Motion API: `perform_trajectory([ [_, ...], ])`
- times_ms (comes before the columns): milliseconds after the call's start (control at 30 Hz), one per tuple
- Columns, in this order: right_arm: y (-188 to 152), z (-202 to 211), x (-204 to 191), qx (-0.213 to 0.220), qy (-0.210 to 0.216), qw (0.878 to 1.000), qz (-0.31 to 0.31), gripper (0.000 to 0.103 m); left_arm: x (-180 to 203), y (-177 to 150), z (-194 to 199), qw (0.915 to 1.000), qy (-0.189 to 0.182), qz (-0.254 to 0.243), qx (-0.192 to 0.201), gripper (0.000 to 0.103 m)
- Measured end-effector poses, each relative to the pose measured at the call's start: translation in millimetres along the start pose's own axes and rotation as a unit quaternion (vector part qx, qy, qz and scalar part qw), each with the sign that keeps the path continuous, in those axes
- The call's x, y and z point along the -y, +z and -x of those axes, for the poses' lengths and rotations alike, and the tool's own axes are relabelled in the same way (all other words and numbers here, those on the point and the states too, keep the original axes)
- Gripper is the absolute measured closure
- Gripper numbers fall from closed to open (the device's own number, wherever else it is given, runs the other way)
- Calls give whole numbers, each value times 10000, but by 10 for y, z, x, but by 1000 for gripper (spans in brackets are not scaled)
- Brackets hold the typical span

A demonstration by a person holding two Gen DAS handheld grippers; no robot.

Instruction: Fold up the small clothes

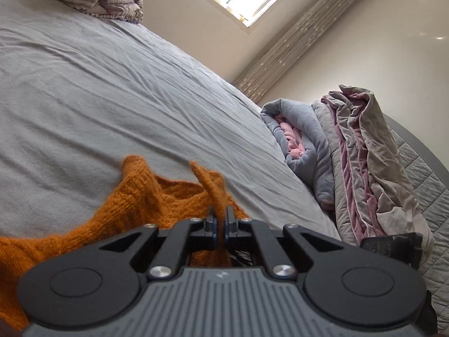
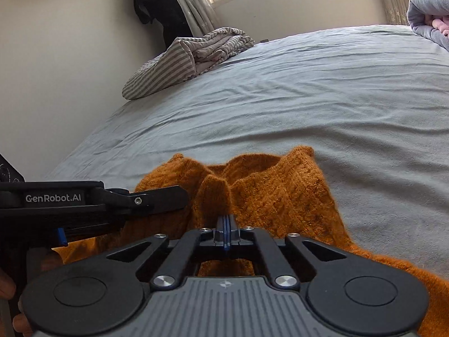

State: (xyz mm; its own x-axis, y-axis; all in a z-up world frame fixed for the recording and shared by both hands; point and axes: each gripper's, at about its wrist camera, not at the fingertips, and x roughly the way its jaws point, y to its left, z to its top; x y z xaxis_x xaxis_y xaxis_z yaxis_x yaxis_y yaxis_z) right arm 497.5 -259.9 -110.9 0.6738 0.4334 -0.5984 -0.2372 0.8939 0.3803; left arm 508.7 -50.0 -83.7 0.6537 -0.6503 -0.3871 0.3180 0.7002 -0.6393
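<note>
An orange knit sweater (image 1: 134, 199) lies rumpled on the grey bed sheet (image 1: 98, 90). My left gripper (image 1: 221, 219) is shut on a raised fold of the sweater, and the knit runs up between its jaws. In the right wrist view the sweater (image 2: 280, 188) spreads ahead of my right gripper (image 2: 226, 224), whose blue pads are pressed together at the sweater's near edge; the knit pinches up to a ridge just ahead of them. The left gripper (image 2: 168, 196) also shows there, side on at the left, reaching over the sweater.
A striped folded quilt (image 2: 179, 59) lies at the bed's far corner. A rolled grey and pink blanket (image 1: 303, 146) and a grey-pink quilt (image 1: 373, 163) sit on the bed's right side. A window and curtains stand behind.
</note>
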Motion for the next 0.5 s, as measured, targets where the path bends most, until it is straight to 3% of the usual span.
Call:
perform_trajectory([
  [100,19,-6,38,1,54,9998,-178,102,74,21,-100,9997,-212,-57,-123,101],
  [133,29,8,67,17,65,9996,-276,102,47,25,-190,9993,-154,64,-338,100],
  [200,60,79,136,102,-104,9988,-465,101,7,-5,-327,9980,196,180,-578,87],
  [233,76,140,178,192,-229,9981,-530,98,-5,-33,-381,9973,388,143,-611,75],
  [267,76,236,227,292,-323,9973,-593,85,-6,-56,-384,9975,413,151,-557,75],
  [400,118,522,329,477,-414,9962,-593,73,3,-61,-152,9989,-139,438,-123,73],
  [433,114,604,332,520,-453,9963,-516,69,3,-67,-128,9988,-156,463,-83,72],
  [500,103,705,323,568,-503,9963,-415,63,-9,-119,-240,9987,130,323,-371,74],
])
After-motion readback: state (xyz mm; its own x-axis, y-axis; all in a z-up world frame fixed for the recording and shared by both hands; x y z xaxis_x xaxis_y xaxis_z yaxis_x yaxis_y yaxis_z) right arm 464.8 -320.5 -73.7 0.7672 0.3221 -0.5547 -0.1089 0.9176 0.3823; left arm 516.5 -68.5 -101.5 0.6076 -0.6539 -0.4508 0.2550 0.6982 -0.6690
